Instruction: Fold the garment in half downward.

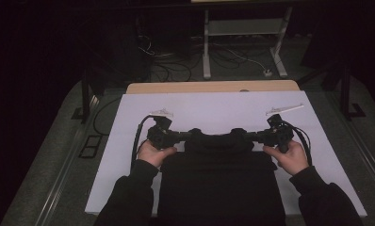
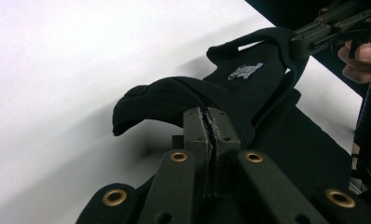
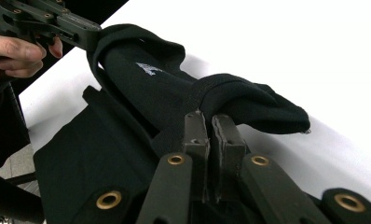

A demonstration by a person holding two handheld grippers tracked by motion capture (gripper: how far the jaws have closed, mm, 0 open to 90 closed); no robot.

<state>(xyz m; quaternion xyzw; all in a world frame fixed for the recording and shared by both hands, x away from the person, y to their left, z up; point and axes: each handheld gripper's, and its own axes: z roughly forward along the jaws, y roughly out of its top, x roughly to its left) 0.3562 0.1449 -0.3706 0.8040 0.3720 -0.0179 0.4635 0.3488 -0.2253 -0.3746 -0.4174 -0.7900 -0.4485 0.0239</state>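
Left claw (image 1: pixel 183 136) clamped on left end of the black garment (image 1: pixel 221 174). Garment lies on the white sheet (image 1: pixel 214 110) covering the table (image 1: pixel 209 86), top edge lifted taut. Right claw (image 1: pixel 251 136) clamped on right end.

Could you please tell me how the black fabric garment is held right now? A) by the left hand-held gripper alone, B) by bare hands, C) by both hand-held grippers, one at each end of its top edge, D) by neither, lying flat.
C: the left hand-held gripper and the right hand-held gripper are each shut on the black fabric garment, stretching its top edge between them.
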